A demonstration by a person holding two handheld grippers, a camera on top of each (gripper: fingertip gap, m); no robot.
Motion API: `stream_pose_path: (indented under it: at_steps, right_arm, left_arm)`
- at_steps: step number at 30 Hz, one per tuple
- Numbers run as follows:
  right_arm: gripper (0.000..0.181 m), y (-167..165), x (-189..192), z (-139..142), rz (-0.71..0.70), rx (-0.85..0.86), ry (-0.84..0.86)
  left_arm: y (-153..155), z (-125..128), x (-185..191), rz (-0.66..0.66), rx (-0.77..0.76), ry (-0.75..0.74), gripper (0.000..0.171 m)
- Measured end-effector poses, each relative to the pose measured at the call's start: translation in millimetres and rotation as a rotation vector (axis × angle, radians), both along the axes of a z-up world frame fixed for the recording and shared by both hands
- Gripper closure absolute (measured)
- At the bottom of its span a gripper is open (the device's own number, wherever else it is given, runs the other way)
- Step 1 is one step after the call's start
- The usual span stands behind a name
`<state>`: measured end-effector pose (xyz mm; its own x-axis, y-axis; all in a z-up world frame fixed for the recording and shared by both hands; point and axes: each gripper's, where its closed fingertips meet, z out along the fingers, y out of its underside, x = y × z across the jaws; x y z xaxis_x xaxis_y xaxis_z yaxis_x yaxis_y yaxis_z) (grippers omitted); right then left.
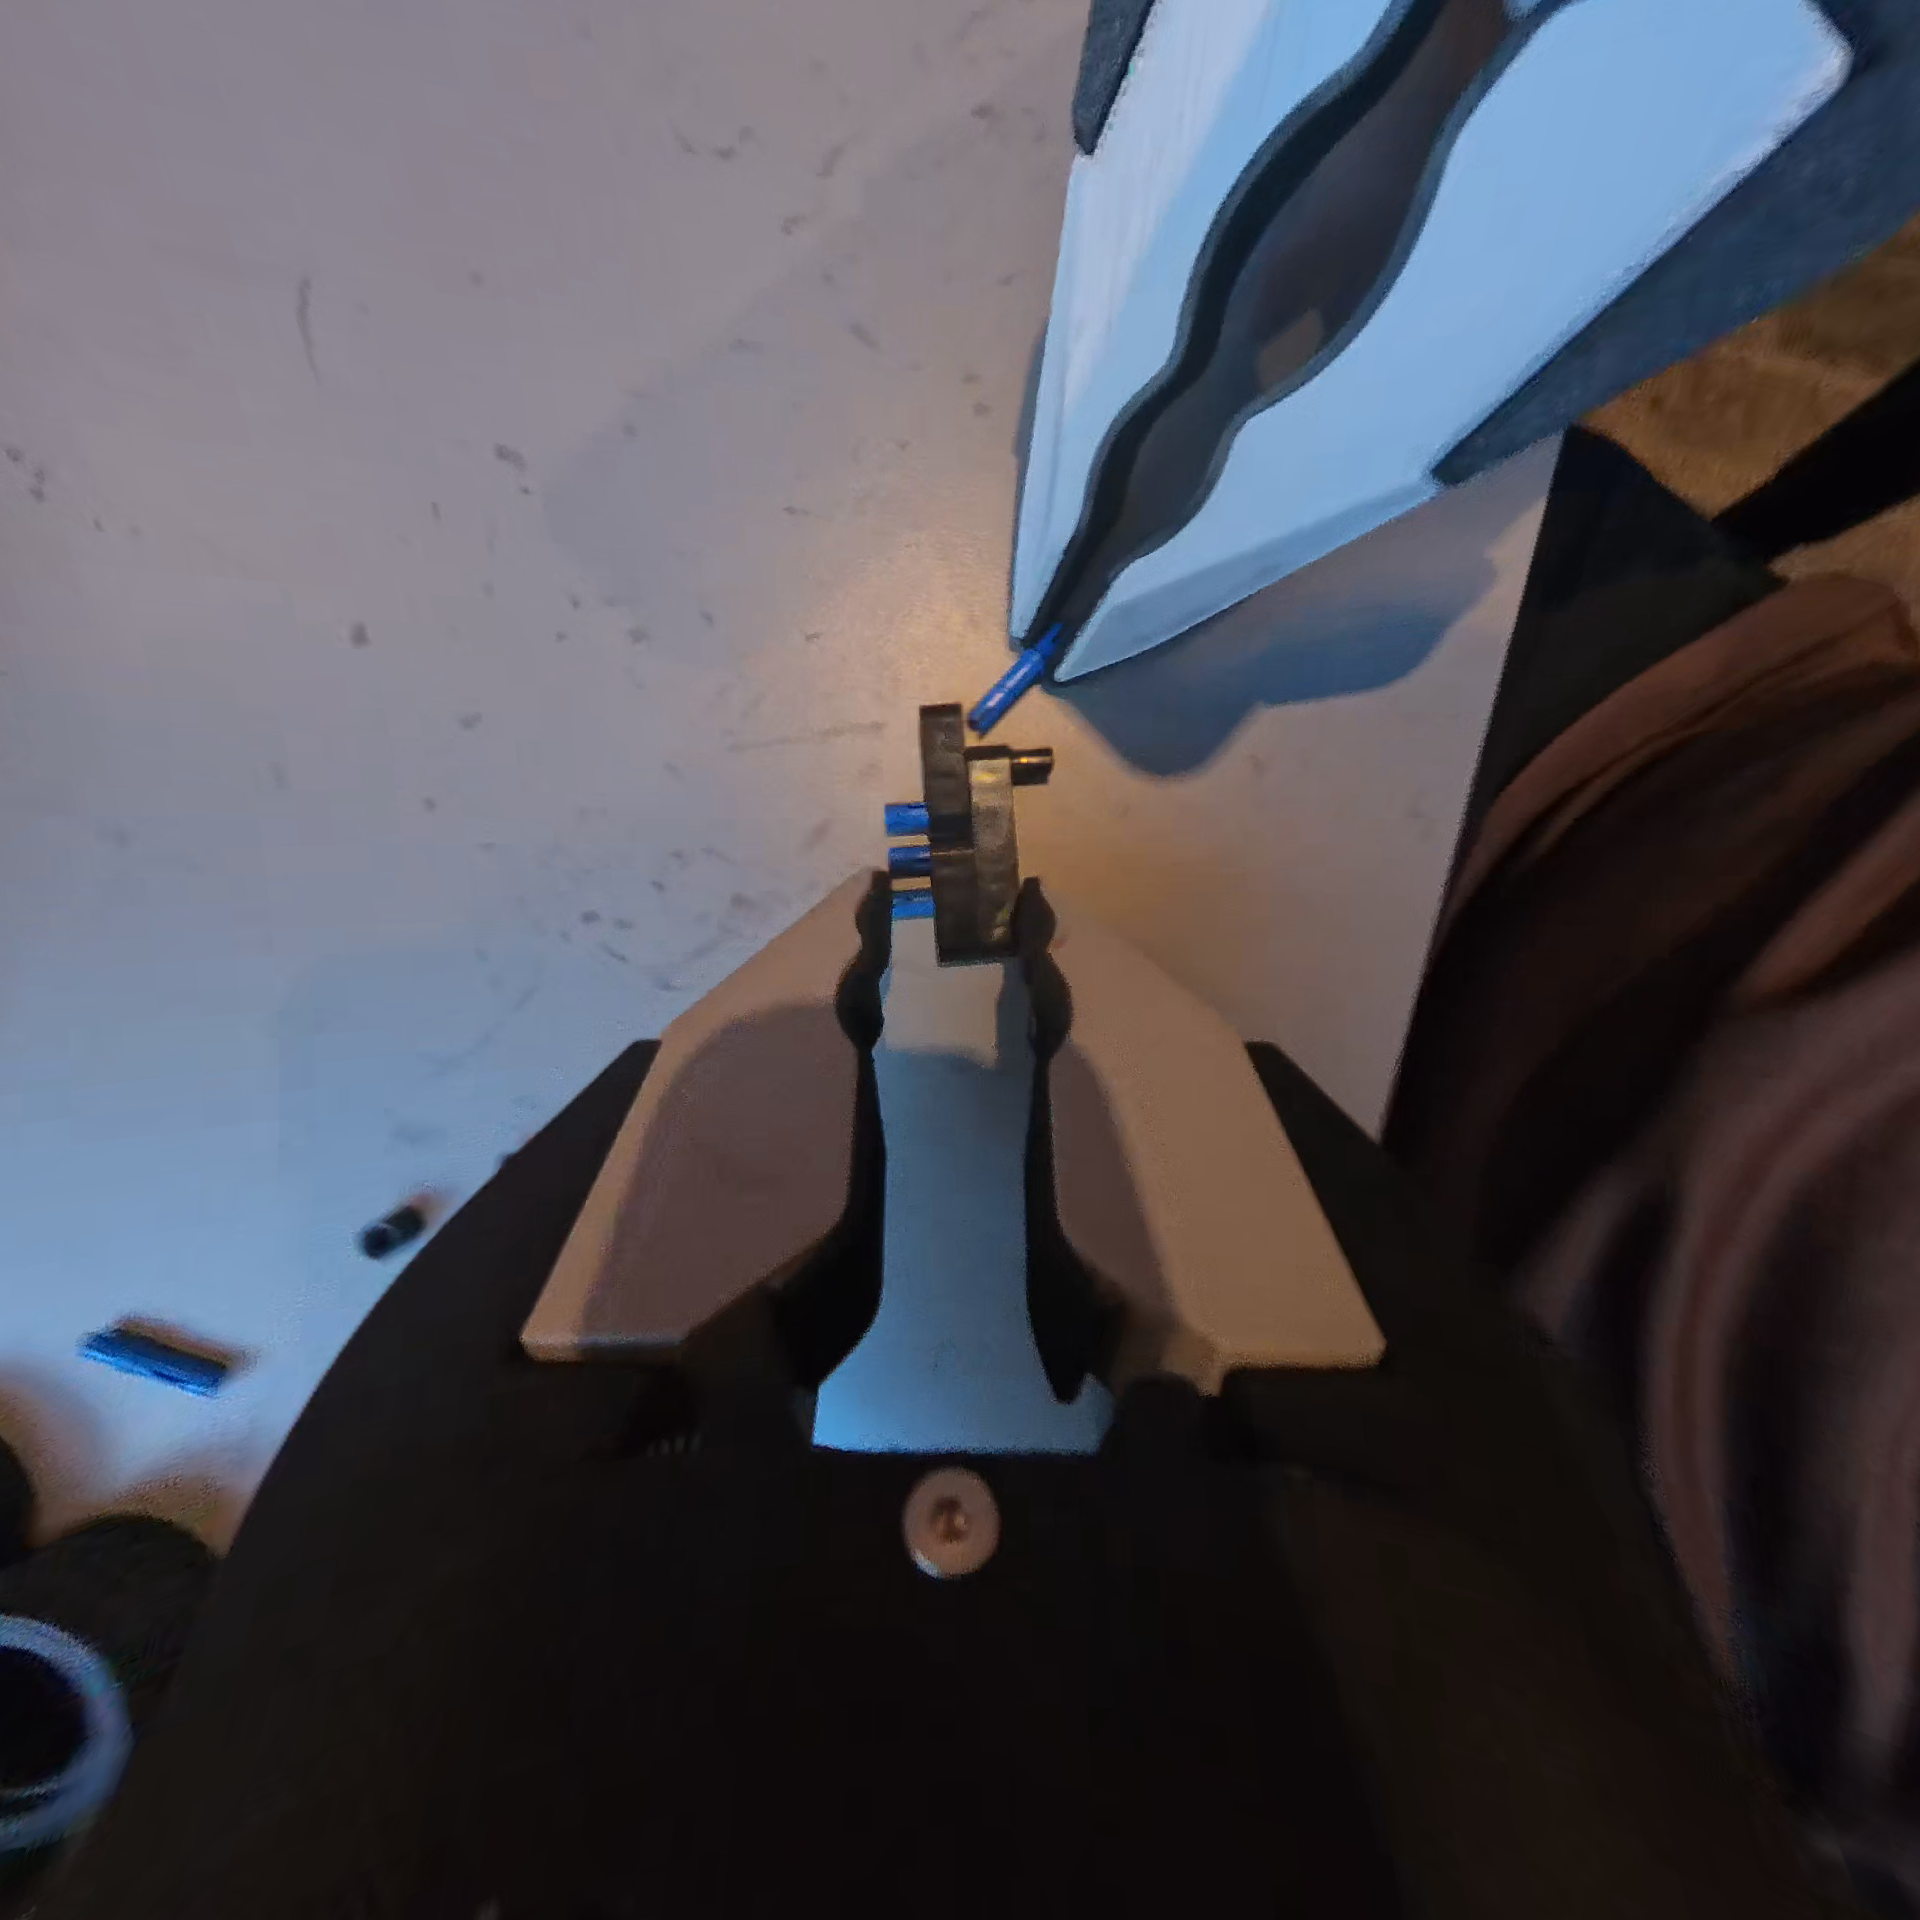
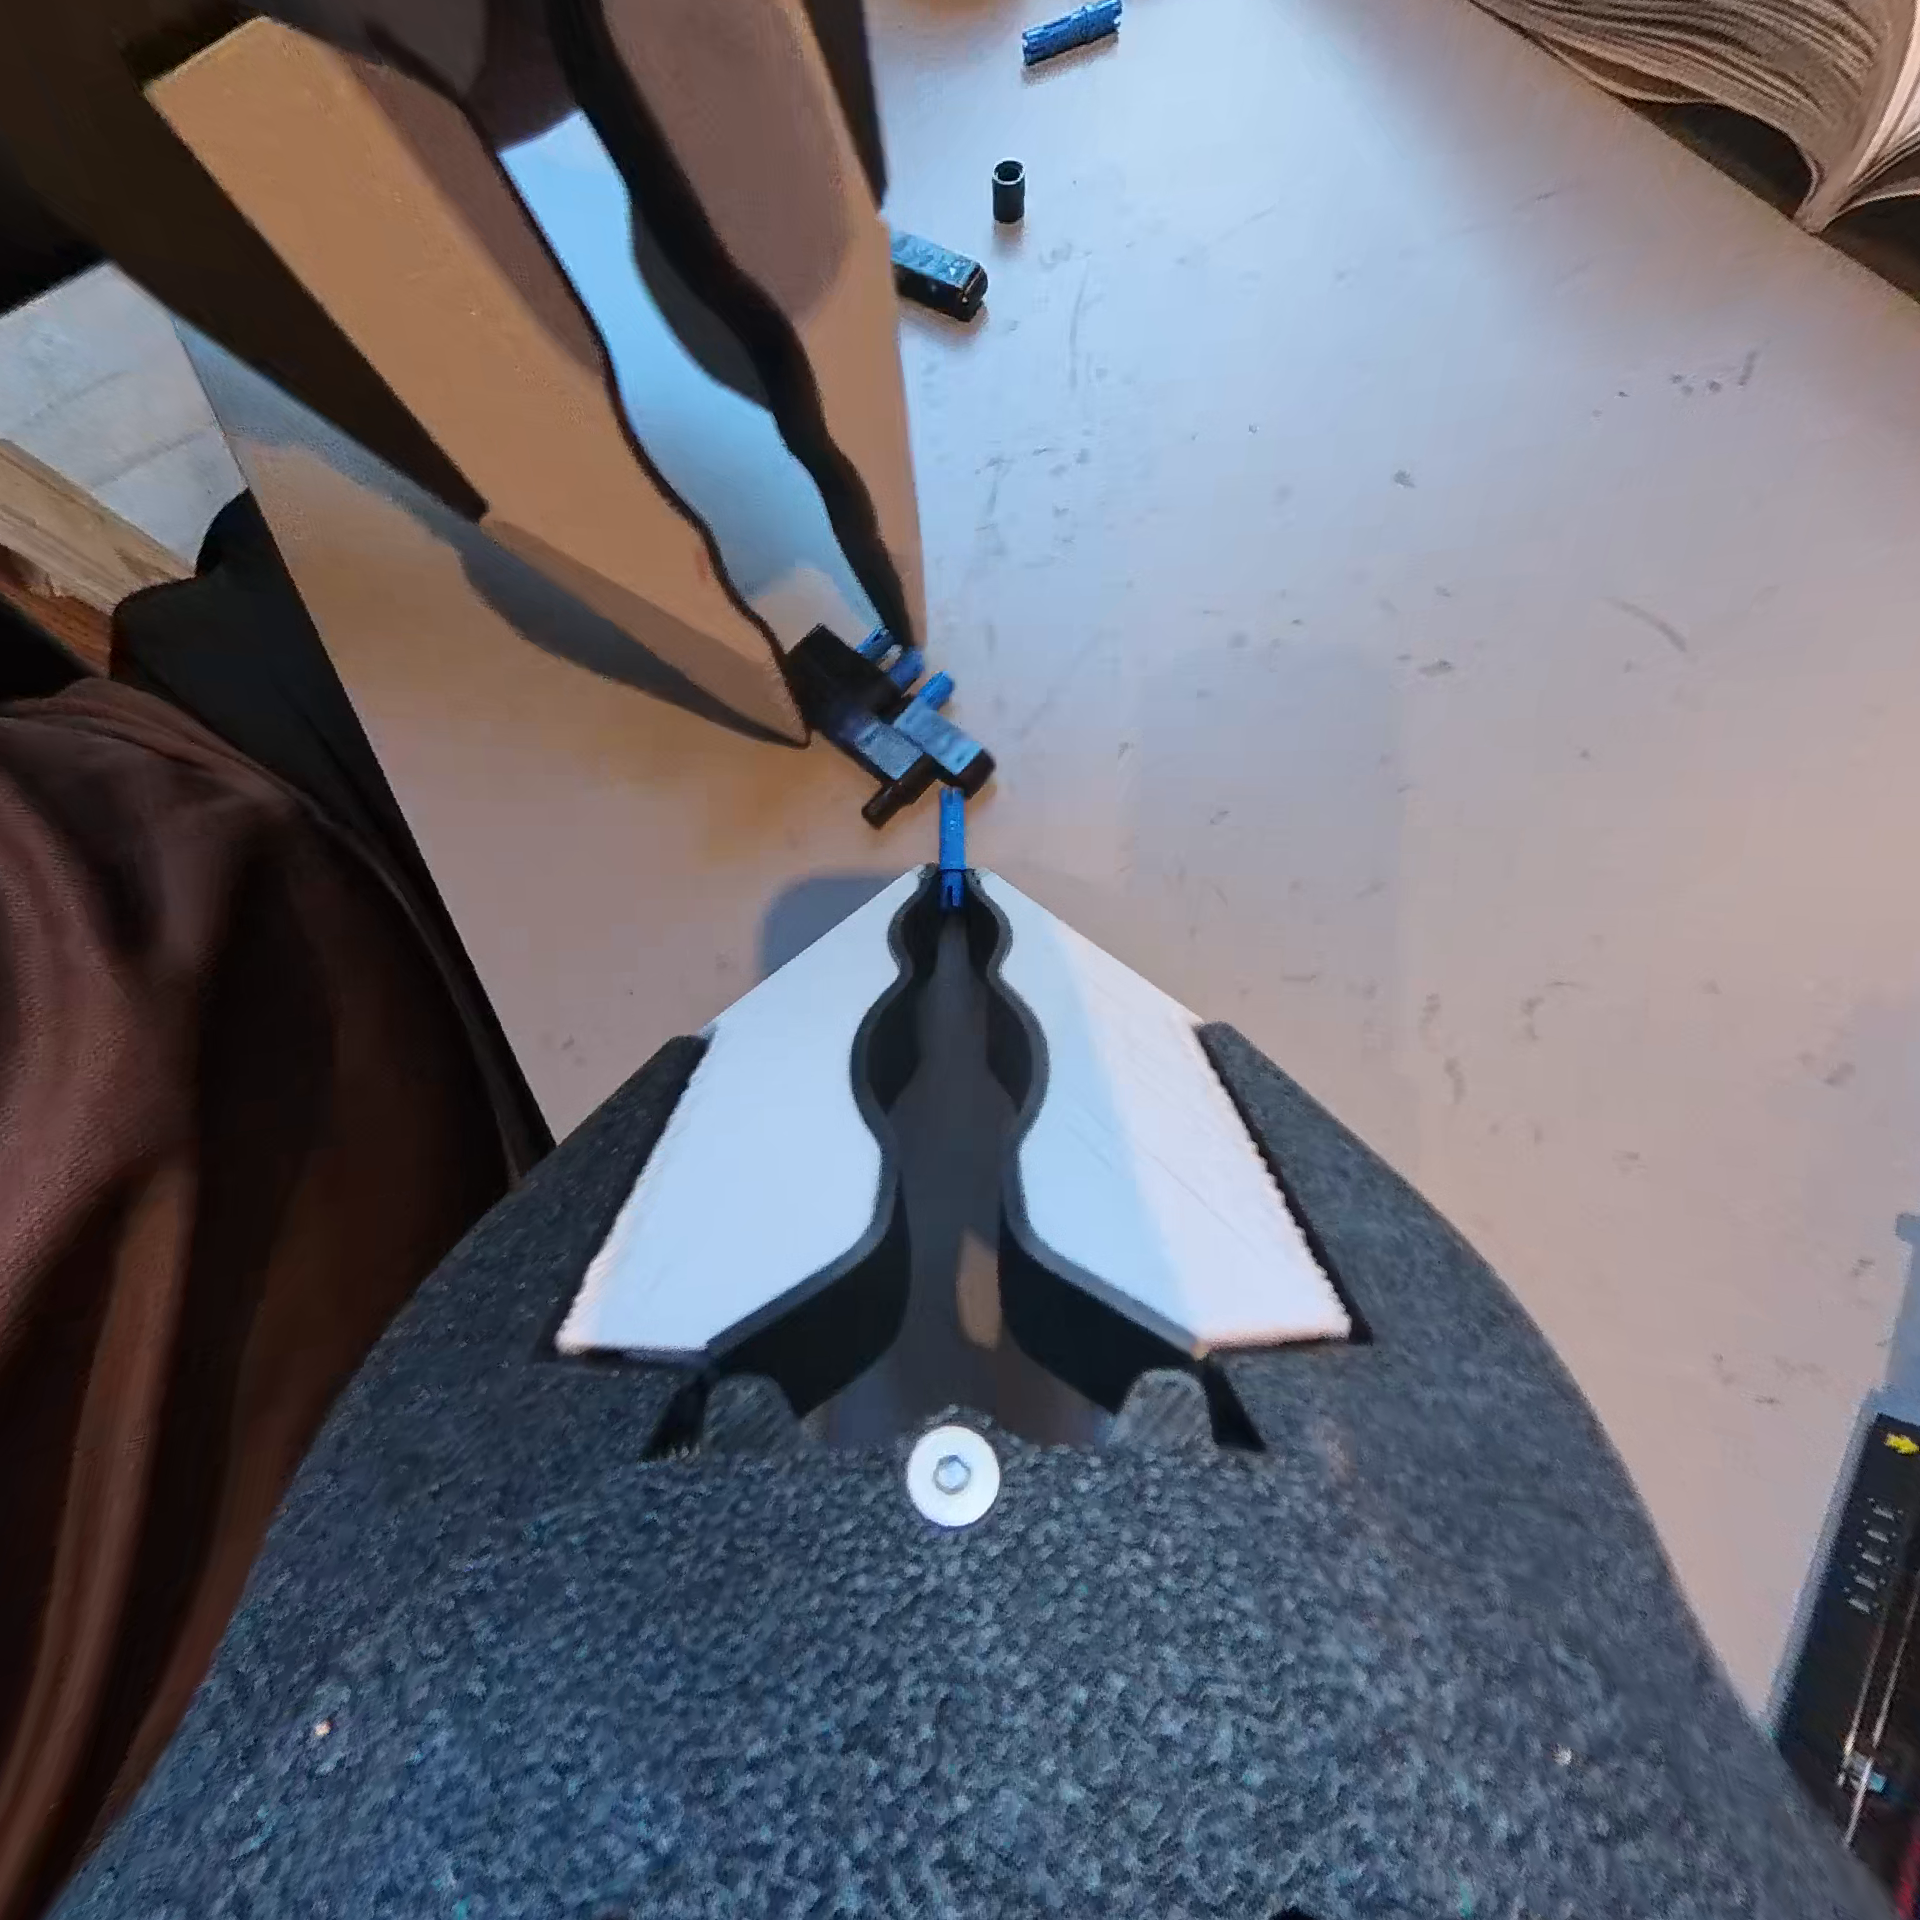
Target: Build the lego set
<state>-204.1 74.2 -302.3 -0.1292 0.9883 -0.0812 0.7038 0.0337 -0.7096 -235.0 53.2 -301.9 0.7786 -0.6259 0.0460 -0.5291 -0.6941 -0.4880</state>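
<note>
My left gripper [image 1: 954, 914] is shut on a small black lego assembly [image 1: 968, 831] and holds it above the table. Blue pins stick out of its left side and a black pin [image 1: 1034, 762] out of its right. My right gripper [image 2: 951, 878] is shut on a blue pin [image 2: 951, 831]; the pin's free end is right at the top of the black assembly [image 2: 894, 727]. In the left wrist view the right gripper [image 1: 1044, 649] comes in from the upper right with the blue pin [image 1: 1006, 691]. In the right wrist view the left gripper [image 2: 852, 665] comes in from the upper left.
Loose parts lie on the white table [image 2: 1403, 623]: a blue pin [image 2: 1070, 31], a black sleeve [image 2: 1008, 189] and a black beam [image 2: 938, 275]. An open booklet [image 2: 1766, 94] lies at the far right, a black device [image 2: 1860, 1621] at the lower right. A person's brown sleeve [image 2: 208, 1143] is at the left. The tips of one gripper are about 5 cm away from the tips of the other.
</note>
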Motion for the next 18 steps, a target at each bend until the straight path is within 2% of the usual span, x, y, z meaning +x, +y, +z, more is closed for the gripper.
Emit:
stream_pose_path:
  at_steps: [5, 8, 10, 13, 16, 18]
  right_arm:
    - [0.177, 0, -1, 0, -0.011, -0.012, -0.002]
    - [0.177, 0, -2, 0, -0.017, -0.033, -0.003]
    - [0.177, 0, -2, 0, -0.017, -0.041, -0.003]
    - [0.177, 0, -2, 0, -0.018, -0.047, -0.004]
    - [0.177, 0, -2, 0, -0.019, -0.056, -0.005]
    - [0.177, 0, -2, 0, -0.022, -0.068, -0.005]
  left_arm:
    - [-3, 2, 8, 0.181, 0.007, -0.079, 0.148]
    - [-4, 10, 11, 0.165, 0.038, -0.131, 0.144]
    - [0, 12, 7, 0.157, 0.056, -0.12, 0.135]
    - [1, 4, 9, 0.12, 0.002, -0.098, 0.129]
    - [8, 2, 18, 0.091, 0.024, -0.102, 0.135]
    - [11, 1, 18, 0.077, 0.049, -0.073, 0.154]
